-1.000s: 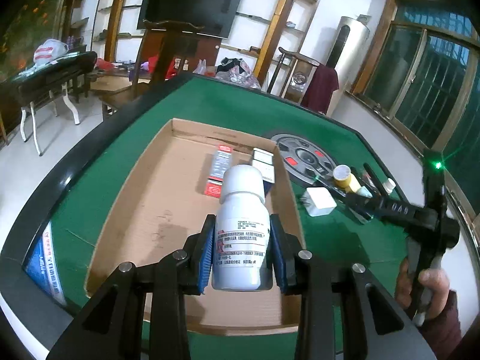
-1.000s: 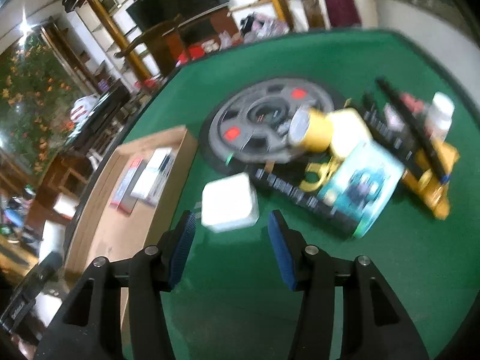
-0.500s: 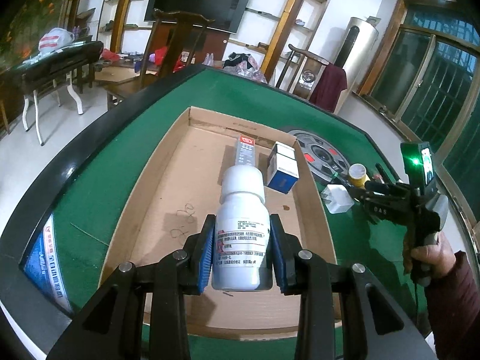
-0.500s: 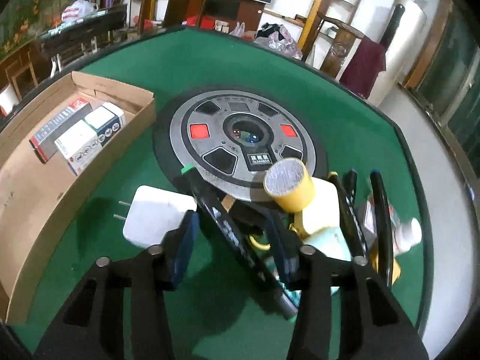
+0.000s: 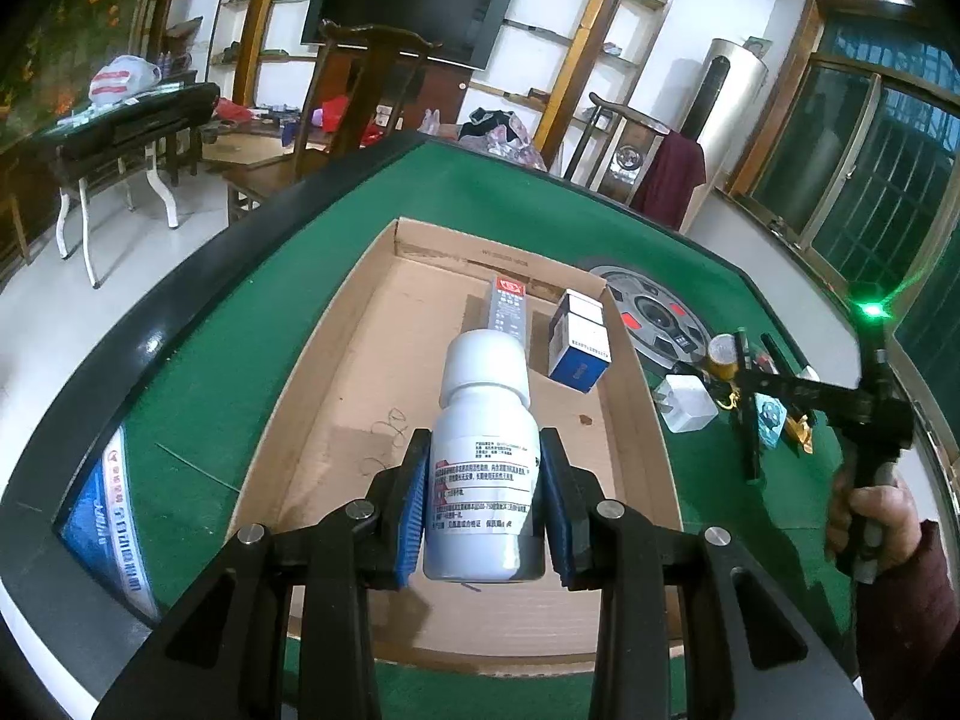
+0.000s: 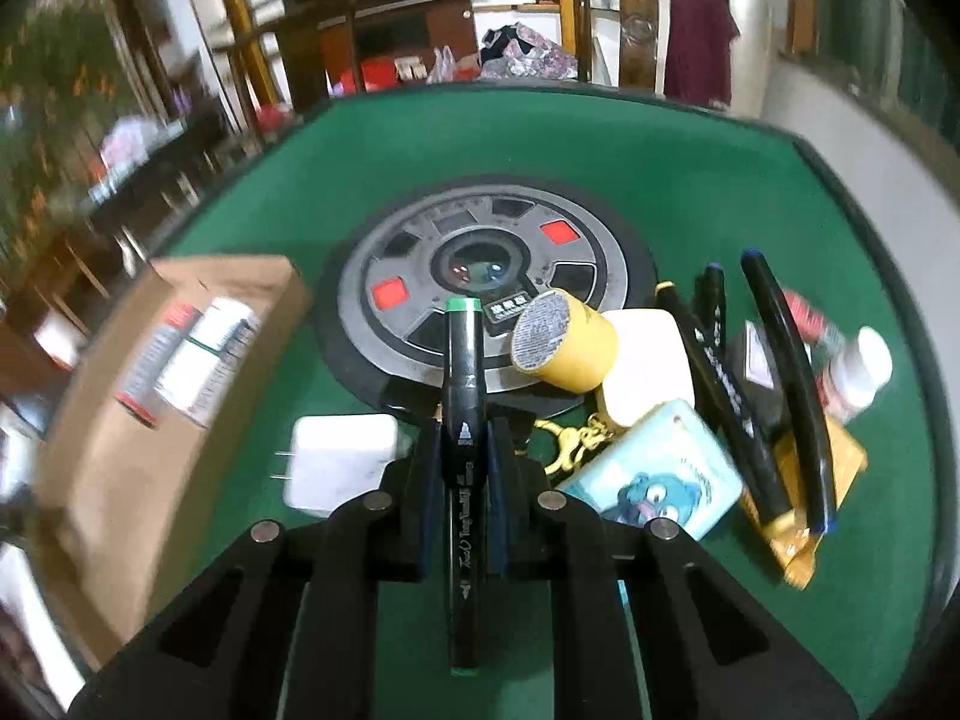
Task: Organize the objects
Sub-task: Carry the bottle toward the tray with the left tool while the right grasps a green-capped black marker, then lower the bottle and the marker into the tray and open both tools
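My left gripper (image 5: 483,501) is shut on a white plastic bottle (image 5: 483,450) with a printed label, held over the shallow cardboard box (image 5: 312,360) on the green table. Inside the box lie a long grey carton (image 5: 509,306) and a blue-and-white carton (image 5: 581,349). My right gripper (image 6: 461,468) is shut on a black marker (image 6: 462,420) with green ends, just right of the box (image 6: 120,420) and in front of the pile of loose items. From the left wrist view the right gripper (image 5: 750,384) shows at the right, held by a hand (image 5: 870,516).
A round grey dial plate (image 6: 480,276) sits mid-table. Around it lie a white charger (image 6: 342,456), a yellow cylinder (image 6: 567,342), a light-blue cartoon case (image 6: 654,474), more black markers (image 6: 786,372), a gold packet (image 6: 810,516) and a small white bottle (image 6: 861,366). Chairs stand beyond the table's black rim.
The right gripper has moved from the white charger to the black marker and shut on it. The left gripper still holds the bottle, which has drifted slightly over the box.
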Available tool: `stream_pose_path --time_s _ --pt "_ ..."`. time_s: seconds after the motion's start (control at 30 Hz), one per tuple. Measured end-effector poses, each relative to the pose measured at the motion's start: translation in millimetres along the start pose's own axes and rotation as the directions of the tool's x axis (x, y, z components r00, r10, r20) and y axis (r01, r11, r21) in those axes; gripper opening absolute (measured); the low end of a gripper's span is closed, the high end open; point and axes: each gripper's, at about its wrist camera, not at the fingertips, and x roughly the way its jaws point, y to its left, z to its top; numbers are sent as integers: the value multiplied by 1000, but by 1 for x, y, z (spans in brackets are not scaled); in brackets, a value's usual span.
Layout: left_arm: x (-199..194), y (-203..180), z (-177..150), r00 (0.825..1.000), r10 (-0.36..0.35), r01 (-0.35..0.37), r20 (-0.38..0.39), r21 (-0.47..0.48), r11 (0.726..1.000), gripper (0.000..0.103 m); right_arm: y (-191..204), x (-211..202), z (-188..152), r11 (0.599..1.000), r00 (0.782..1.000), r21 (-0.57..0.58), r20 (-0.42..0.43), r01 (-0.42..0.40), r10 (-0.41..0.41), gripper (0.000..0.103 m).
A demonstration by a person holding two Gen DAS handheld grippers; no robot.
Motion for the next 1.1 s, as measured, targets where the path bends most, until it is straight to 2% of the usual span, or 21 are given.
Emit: stream_pose_path --time_s 0.13,0.3,0.43,0.57,0.73,0.97,1.1 --pt "-5 1 2 1000 18 -18 15 3 1000 29 9 -25 0 996 995 21 44 -90 89 12" --pt "-9 1 12 997 64 -66 41 36 997 29 45 -52 7 981 979 -41 74 -189 192 12" --pt "2 1 29 992 114 -117 47 81 990 29 82 -56 12 958 960 -89 43 -273 278 12" --pt "24 2 44 989 146 -148 28 119 982 29 114 -39 18 936 941 -103 -16 -337 338 13" --pt "59 3 59 985 171 -166 -20 146 975 29 147 10 28 935 936 -83 -111 -345 335 13" --pt "99 8 73 974 198 -182 -108 143 973 29 158 55 51 960 953 -32 -134 -277 270 13" --pt "110 11 76 971 186 -169 -148 122 978 29 157 78 57 972 959 0 -162 -234 231 13"
